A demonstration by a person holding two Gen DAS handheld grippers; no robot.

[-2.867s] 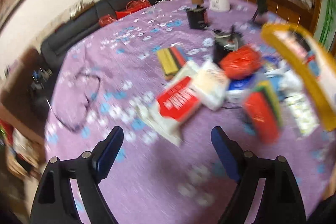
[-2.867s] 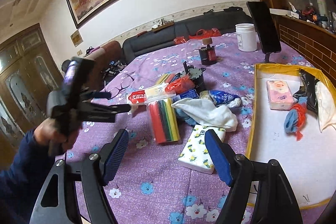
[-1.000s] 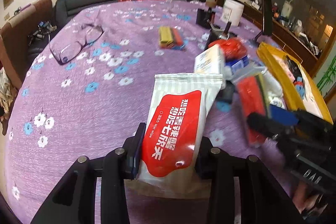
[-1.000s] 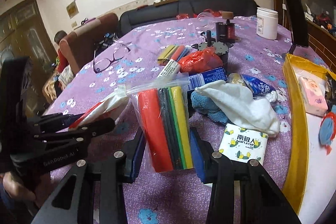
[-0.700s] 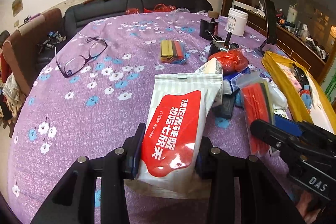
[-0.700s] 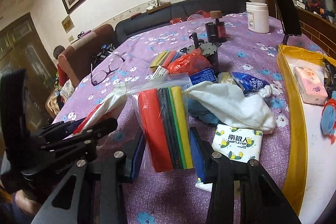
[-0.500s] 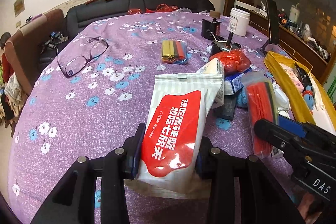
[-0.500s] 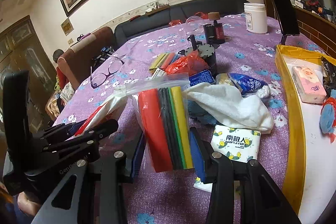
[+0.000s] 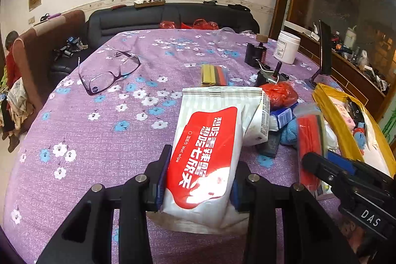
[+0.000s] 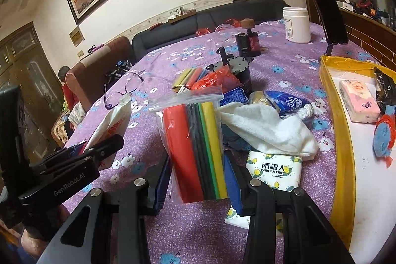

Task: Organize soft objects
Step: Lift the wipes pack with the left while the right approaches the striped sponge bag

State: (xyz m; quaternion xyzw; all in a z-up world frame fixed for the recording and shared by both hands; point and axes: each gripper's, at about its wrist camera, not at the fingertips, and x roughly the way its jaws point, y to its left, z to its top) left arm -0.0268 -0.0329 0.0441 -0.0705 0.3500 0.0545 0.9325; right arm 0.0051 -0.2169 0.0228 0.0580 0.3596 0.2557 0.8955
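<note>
My left gripper (image 9: 198, 180) is shut on a white and red wet wipe pack (image 9: 210, 150), held above the purple flowered tablecloth (image 9: 99, 135). The same pack (image 10: 111, 120) shows at the left of the right wrist view. My right gripper (image 10: 198, 177) is shut on a clear zip bag of coloured foam sheets (image 10: 195, 145), red, black, green and yellow. That bag (image 9: 309, 140) appears at the right of the left wrist view. A yellow-rimmed tray (image 10: 344, 140) at the right holds a pink tissue pack (image 10: 358, 100) and a blue and red cloth (image 10: 383, 137).
On the table lie a white towel (image 10: 267, 130), a lemon-print tissue pack (image 10: 274, 172), a blue tissue packet (image 10: 284, 100), a red plastic bag (image 9: 279, 93), glasses (image 9: 111, 76), a second foam bundle (image 9: 214, 74), a white jar (image 10: 297, 24) and a black phone stand (image 10: 326, 14). A sofa stands behind.
Both grippers keep their grip on their packs and have tilted up a little, showing more of the far wall. The packs sit the same between the fingers.
</note>
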